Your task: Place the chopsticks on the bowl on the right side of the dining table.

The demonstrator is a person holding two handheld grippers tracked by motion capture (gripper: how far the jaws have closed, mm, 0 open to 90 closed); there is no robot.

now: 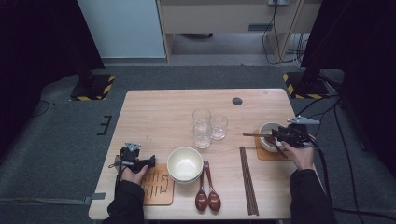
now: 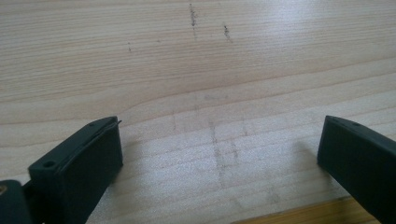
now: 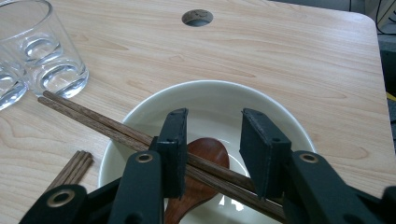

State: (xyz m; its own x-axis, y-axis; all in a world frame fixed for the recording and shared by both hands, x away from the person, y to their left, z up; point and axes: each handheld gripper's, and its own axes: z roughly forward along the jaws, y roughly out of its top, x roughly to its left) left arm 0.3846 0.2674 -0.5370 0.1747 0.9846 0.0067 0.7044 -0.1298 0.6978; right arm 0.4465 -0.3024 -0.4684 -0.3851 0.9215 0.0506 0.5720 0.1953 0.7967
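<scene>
Right gripper (image 3: 210, 154) over bowl (image 3: 140, 112), jaws part open, chopsticks (image 3: 93, 119) crossing loose between them. Left gripper (image 2: 219, 154) wide open, empty, above table (image 2: 196, 56)

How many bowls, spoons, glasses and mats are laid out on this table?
Cream ceramic bowls: 2 (the left one may be a stack)
Dark red-brown wooden spoons: 3, one inside the right bowl
Clear drinking glasses: 3
Square wooden mats: 2
Total: 10
</scene>
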